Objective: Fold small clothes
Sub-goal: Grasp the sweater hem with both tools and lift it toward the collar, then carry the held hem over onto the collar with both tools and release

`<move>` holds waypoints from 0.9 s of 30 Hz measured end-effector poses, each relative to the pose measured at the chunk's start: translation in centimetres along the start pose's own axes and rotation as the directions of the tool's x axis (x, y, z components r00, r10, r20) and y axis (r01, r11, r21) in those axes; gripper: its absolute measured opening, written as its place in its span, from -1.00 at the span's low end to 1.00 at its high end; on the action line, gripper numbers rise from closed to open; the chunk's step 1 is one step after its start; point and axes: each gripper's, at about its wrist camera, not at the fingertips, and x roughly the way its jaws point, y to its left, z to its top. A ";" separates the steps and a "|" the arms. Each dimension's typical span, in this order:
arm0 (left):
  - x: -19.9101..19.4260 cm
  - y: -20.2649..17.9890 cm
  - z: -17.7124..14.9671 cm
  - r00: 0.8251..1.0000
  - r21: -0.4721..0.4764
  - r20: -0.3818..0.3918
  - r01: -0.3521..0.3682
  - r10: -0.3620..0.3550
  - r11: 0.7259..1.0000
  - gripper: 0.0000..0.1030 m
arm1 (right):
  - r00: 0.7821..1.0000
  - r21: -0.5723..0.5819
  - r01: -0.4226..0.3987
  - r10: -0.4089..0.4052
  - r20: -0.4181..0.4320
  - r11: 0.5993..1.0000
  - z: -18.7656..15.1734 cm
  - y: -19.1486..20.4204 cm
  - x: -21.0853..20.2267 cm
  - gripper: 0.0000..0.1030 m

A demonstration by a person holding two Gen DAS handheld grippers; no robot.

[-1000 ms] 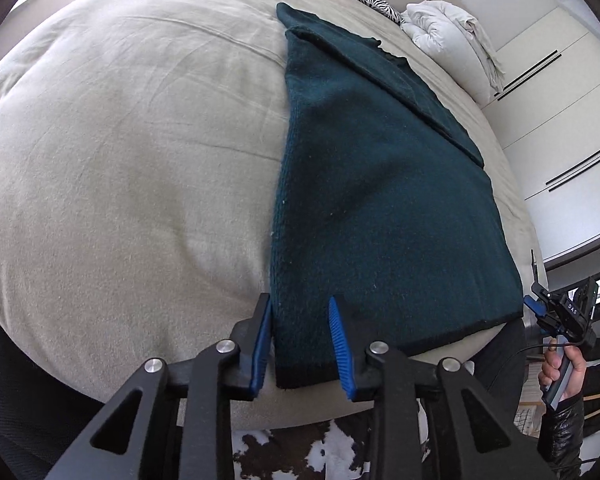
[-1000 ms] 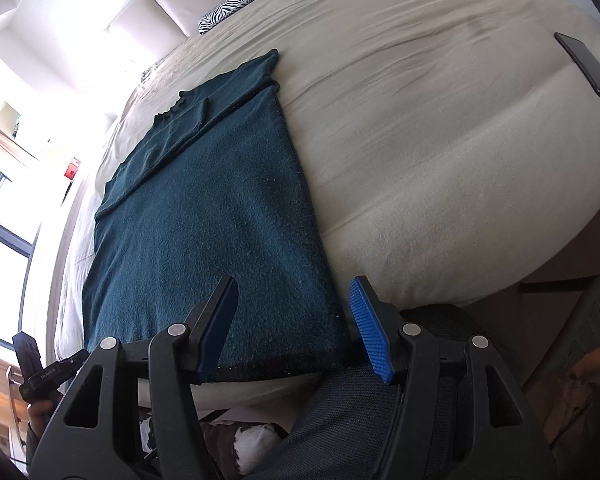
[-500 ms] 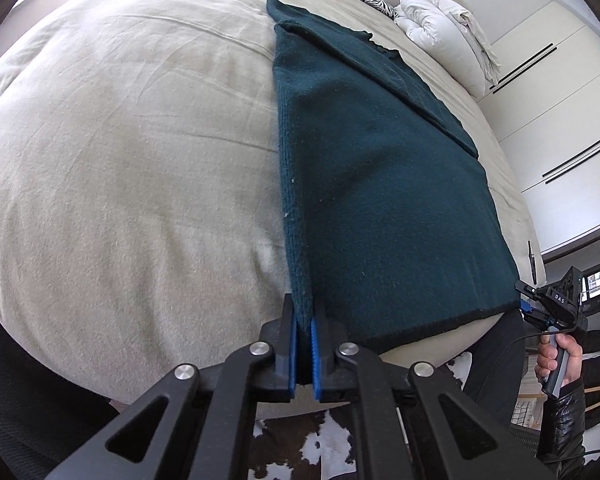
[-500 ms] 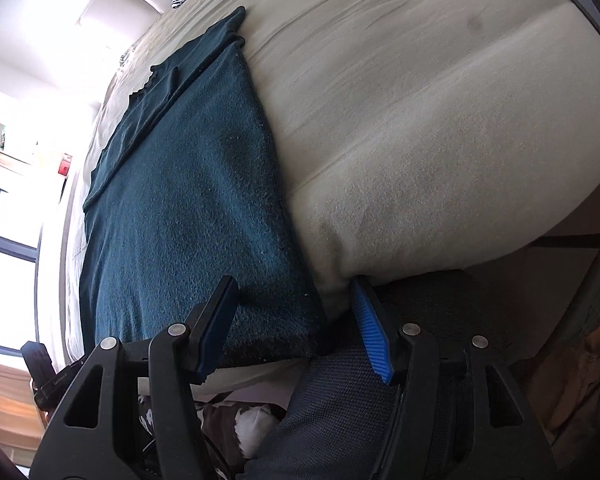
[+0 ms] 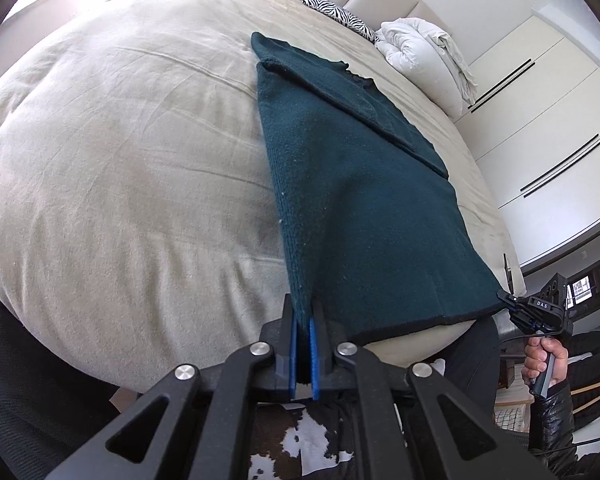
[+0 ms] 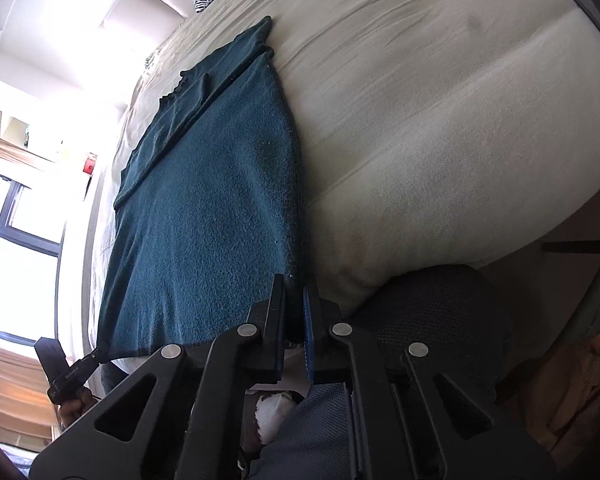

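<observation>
Dark teal knitted garment (image 5: 364, 208) spread lengthwise on beige bed (image 5: 120, 160), long axis running away. Left gripper (image 5: 303, 354) and right gripper (image 6: 294, 336) jaws clamped on its two near hem corners.

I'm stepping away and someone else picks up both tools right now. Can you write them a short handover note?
Left tool: shut on the near left corner of the dark green sweater; its jaws have just closed on the hem.
Right tool: shut on the near right corner of the same hem, also just closed.
Sweater: lies lengthwise on the beige bed, hem at the near edge, a sleeve already folded across the far part.
Done: sleeve folded in, both hem corners gripped.
Left: probably lift the hem, carry it toward the far end to fold the sweater in half, then release and smooth it.
</observation>
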 end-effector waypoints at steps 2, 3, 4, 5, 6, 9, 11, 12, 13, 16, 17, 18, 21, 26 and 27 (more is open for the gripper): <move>-0.6 -0.2 0.4 0.999 -0.014 0.019 0.040 -0.040 0.999 -0.89 | 0.998 0.019 -0.060 0.059 0.025 0.998 0.4 0.2 -0.7 -0.88; -0.9 -0.2 0.6 0.998 -0.018 0.028 0.054 -0.053 0.998 -0.89 | 0.995 0.024 -0.092 0.091 0.040 0.995 0.6 0.5 -1.1 -0.88; -1.1 -0.3 0.9 0.997 -0.022 0.034 0.066 -0.065 0.998 -0.90 | 0.992 0.029 -0.117 0.116 0.051 0.993 0.8 0.7 -1.4 -0.88; -1.3 -0.3 1.1 0.996 -0.029 0.040 0.080 -0.079 0.996 -0.90 | 0.989 0.036 -0.142 0.139 0.058 0.989 1.2 0.9 -1.6 -0.88; -1.4 -0.2 1.4 0.995 -0.037 0.044 0.092 -0.090 0.995 -0.90 | 0.985 0.041 -0.162 0.160 0.061 0.986 1.5 1.1 -1.7 -0.88; -1.7 0.2 1.9 0.990 -0.072 0.058 0.135 -0.131 0.988 -0.89 | 0.980 0.035 -0.189 0.187 0.060 0.981 2.4 2.2 -1.7 -0.88; -1.9 0.4 2.4 0.986 -0.086 0.071 0.156 -0.150 0.984 -0.89 | 0.972 0.040 -0.227 0.223 0.075 0.973 2.9 2.7 -1.6 -0.88; -2.0 0.2 2.7 0.985 -0.088 0.078 0.162 -0.155 0.983 -0.89 | 0.966 0.043 -0.250 0.245 0.085 0.967 3.3 3.0 -1.7 -0.88; -2.1 0.2 3.1 0.984 -0.089 0.086 0.166 -0.159 0.982 -0.89 | 0.962 0.042 -0.260 0.255 0.096 0.965 3.7 3.3 -1.8 -0.88; -2.5 -0.3 4.7 0.978 -0.084 0.115 0.182 -0.172 0.980 -0.89 | 0.950 0.034 -0.292 0.285 0.131 0.956 5.1 4.3 -2.1 -0.88; -2.6 -0.5 5.3 0.977 -0.081 0.123 0.186 -0.175 0.979 -0.89 | 0.944 0.030 -0.304 0.296 0.143 0.952 5.6 4.7 -2.3 -0.88; -2.7 -0.5 6.0 0.975 -0.082 0.133 0.191 -0.179 0.978 -0.89 | 0.941 0.028 -0.309 0.301 0.155 0.951 6.3 5.1 -2.3 -0.88; -2.7 -0.5 8.4 0.968 -0.090 0.163 0.205 -0.189 0.975 -0.89 | 0.927 0.036 -0.337 0.325 0.190 0.941 8.6 6.1 -2.3 -0.88; -2.1 -0.7 13.6 0.957 -0.093 0.224 0.210 -0.185 0.973 -0.89 | 0.910 0.043 -0.356 0.335 0.246 0.934 13.4 8.0 -1.3 -0.88; -1.8 -0.7 14.7 0.955 -0.096 0.234 0.210 -0.184 0.973 -0.89 | 0.908 0.042 -0.353 0.332 0.256 0.935 14.4 8.4 -1.0 -0.88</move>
